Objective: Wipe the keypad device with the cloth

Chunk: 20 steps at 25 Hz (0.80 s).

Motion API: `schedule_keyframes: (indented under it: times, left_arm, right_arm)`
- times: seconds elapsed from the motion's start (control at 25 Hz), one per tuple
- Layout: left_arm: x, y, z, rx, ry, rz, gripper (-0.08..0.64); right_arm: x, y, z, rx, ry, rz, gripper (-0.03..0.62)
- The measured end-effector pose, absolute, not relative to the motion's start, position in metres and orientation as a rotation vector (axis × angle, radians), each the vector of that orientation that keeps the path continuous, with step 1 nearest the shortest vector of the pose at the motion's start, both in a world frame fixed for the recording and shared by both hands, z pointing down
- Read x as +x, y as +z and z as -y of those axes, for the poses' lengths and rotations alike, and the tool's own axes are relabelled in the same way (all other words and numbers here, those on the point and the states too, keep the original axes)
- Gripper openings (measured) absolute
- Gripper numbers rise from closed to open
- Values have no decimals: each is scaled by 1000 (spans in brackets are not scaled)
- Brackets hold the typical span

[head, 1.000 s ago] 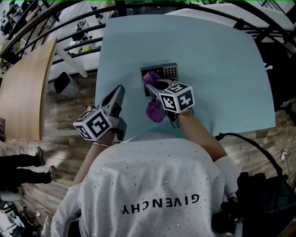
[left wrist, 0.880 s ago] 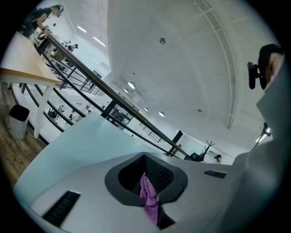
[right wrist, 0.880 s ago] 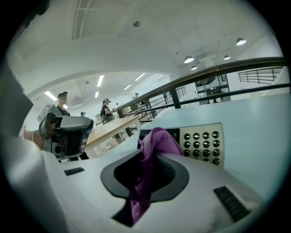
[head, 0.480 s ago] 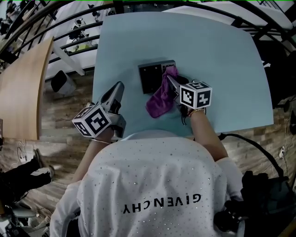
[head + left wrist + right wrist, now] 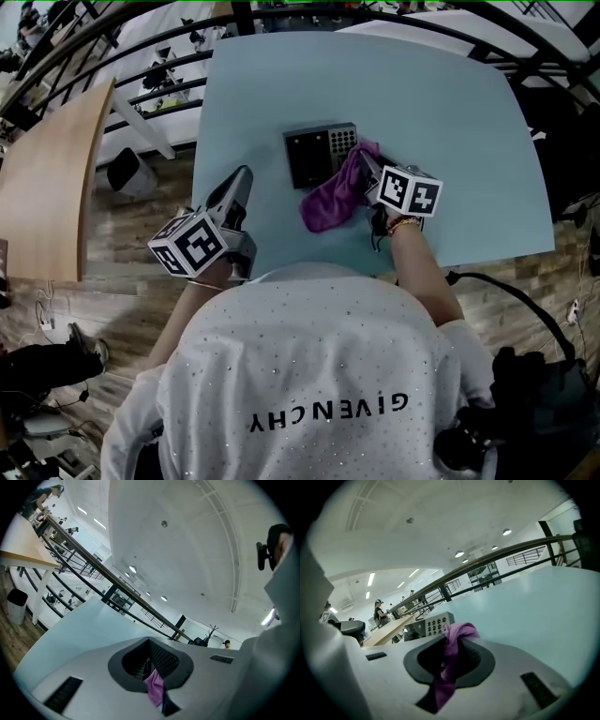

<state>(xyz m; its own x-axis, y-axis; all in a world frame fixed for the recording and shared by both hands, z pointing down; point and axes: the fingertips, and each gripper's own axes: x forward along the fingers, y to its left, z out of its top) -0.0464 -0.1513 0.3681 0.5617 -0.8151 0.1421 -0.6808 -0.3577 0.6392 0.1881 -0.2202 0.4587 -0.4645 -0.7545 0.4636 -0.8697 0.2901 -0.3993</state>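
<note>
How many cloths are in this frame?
1. The purple cloth is pinched in the right gripper, trailing onto the table beside the keypad device. No other shows.

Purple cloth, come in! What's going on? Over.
Right tongs shut on purple cloth, at right edge of keypad device. Left tongs shut, parked aside. Nothing in the way.

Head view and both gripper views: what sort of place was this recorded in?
Probably a big open indoor hall, perhaps a lab or workshop: black railings run behind the light blue table, ceiling lights dot a high ceiling, and people stand at other tables far off.
</note>
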Motion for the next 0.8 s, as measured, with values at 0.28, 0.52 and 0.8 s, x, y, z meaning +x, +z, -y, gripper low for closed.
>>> schedule_keyframes:
  times: [0.28, 0.52, 0.8]
  left_arm:
    - [-69, 372, 123, 2077, -245, 1238, 1]
    - [-82, 375, 110, 2003, -314, 1235, 0]
    - [-95, 382, 101, 1965, -316, 1228, 0]
  right_arm:
    - [109, 437, 200, 1241, 838, 2508, 44]
    - [42, 452, 166, 919, 534, 2451, 44]
    - [5, 466, 159, 825, 501, 2417, 44]
